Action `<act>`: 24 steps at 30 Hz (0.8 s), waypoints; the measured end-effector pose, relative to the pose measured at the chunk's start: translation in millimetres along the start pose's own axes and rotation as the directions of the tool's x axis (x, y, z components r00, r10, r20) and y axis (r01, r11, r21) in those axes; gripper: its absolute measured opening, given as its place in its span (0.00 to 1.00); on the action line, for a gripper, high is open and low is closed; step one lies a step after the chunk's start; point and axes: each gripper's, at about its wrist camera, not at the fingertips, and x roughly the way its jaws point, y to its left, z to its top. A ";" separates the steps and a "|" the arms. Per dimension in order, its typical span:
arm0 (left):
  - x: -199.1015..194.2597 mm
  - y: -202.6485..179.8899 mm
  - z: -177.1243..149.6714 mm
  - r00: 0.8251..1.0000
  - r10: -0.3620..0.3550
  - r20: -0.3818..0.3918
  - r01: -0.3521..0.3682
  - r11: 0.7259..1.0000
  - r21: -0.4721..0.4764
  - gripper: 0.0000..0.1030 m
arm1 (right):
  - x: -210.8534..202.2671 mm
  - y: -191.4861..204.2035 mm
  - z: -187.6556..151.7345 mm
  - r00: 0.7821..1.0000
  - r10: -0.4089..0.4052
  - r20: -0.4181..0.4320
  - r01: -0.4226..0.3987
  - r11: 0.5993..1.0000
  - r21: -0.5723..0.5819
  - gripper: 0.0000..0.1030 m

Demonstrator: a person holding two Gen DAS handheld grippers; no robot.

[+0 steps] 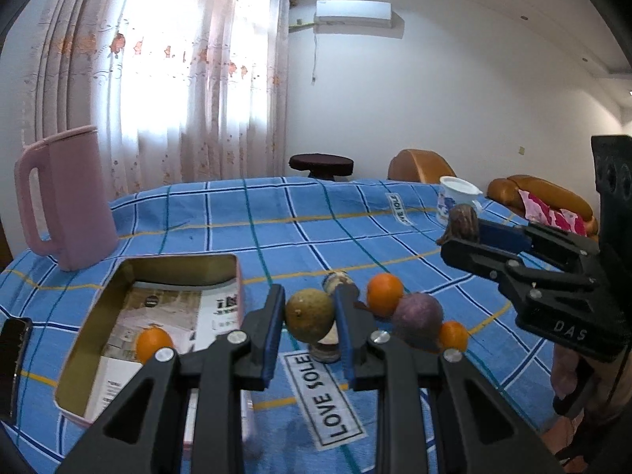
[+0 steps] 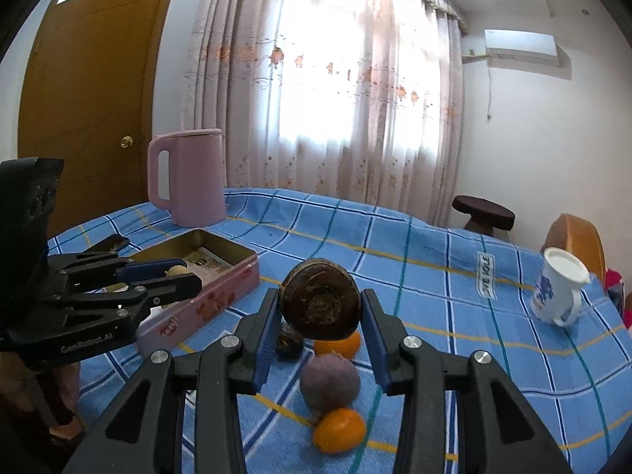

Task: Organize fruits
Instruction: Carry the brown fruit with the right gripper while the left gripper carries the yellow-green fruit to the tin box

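My left gripper (image 1: pixel 310 298) is shut on a round green-brown fruit (image 1: pixel 309 316), held above the blue checked cloth just right of the pink tin box (image 1: pixel 98 316). One orange (image 1: pixel 154 343) lies inside the tin. My right gripper (image 2: pixel 320 298) is shut on a dark brown round fruit (image 2: pixel 320 304), lifted over the fruit pile. Under it on the cloth lie a purple fruit (image 2: pixel 330 381), two oranges (image 2: pixel 339 430) (image 2: pixel 341 345) and a small brown fruit (image 2: pixel 288 341). Each gripper also shows in the other's view, the right gripper (image 1: pixel 460 233) and the left gripper (image 2: pixel 185 272).
A pink kettle (image 2: pixel 189 175) stands at the table's far left behind the tin. A white mug (image 2: pixel 557 288) sits at the far right. A dark phone (image 1: pixel 14 359) lies left of the tin. Brown chairs (image 1: pixel 541 193) and a dark stool (image 1: pixel 320 164) stand beyond the table.
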 end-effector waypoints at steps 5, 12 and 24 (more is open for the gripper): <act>-3.8 11.6 5.0 1.000 0.020 0.012 -0.019 1.000 -0.006 0.26 | 7.1 12.8 14.4 1.000 0.024 0.010 -0.024 0.999 -0.032 0.41; -7.0 30.1 9.3 0.999 0.052 0.015 -0.051 0.999 -0.013 0.26 | 23.1 30.8 30.6 0.998 0.065 0.003 -0.064 0.996 -0.068 0.41; -1.0 83.1 7.2 0.993 0.114 -0.029 -0.115 0.991 -0.074 0.26 | 66.2 65.5 57.4 0.987 0.152 -0.045 -0.156 0.981 -0.112 0.41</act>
